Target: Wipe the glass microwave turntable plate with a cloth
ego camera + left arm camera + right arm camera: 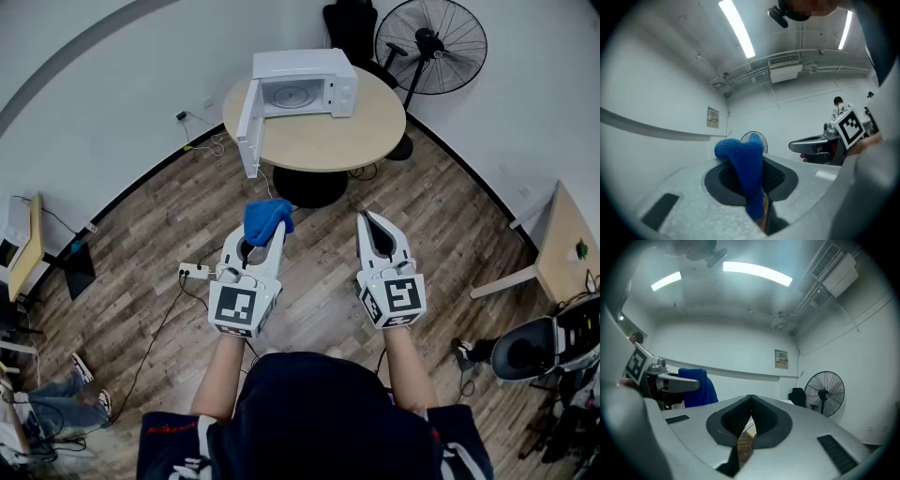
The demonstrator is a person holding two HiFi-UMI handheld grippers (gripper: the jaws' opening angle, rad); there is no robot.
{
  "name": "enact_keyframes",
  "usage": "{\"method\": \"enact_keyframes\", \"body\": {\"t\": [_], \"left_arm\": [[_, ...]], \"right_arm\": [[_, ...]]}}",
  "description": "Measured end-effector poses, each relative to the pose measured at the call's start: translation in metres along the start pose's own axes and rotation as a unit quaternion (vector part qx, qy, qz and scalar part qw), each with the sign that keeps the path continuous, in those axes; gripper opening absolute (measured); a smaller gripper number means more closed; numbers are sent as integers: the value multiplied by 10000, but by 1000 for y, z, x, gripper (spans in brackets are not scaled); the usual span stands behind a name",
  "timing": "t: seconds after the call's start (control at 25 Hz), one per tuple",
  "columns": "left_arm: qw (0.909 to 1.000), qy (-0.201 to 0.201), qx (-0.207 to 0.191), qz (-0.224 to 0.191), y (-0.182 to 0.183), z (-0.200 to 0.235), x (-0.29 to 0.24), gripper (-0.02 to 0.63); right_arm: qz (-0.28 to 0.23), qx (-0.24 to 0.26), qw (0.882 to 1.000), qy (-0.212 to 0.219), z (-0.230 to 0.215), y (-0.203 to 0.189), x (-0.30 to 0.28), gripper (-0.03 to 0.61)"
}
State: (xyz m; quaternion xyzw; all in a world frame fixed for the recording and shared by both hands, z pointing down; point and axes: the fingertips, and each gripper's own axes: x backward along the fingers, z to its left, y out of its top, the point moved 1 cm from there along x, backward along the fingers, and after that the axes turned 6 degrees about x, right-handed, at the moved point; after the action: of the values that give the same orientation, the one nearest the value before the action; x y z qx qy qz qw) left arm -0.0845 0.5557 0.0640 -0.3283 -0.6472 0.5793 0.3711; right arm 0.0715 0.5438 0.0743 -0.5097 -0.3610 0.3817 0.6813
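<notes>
A: Risks from here?
B: Left gripper (267, 239) jaws clamp one fold of the cloth (266, 217). The rest bunches loose and could slip out mid-wipe. Right gripper (368, 220) jaws are together, empty, so the plate (292, 95) isn't braced and may spin.
A: Plate where?
B: Inside the open microwave (302, 86), at the round counter's (319, 141) far edge. Wood floor (309, 281), with a power strip (194, 272) underfoot.
</notes>
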Motion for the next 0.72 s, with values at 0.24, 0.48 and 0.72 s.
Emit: {"method": "enact_keyframes", "body": {"t": [0.24,0.48,0.72], "left_arm": [[10000,-54,-20,-17,-4,-3,0,55],[9999,-16,-26,97,-12,-22,-2,55],[9998,114,-1,175,-21,-54,-2,55]], "right_arm": [[-59,-24,10000,47,2,1,1,11],[-122,-187,9994,280,-1,-2,14,11],[-98,-268,9984,487,-16,-14,34,11]]}}
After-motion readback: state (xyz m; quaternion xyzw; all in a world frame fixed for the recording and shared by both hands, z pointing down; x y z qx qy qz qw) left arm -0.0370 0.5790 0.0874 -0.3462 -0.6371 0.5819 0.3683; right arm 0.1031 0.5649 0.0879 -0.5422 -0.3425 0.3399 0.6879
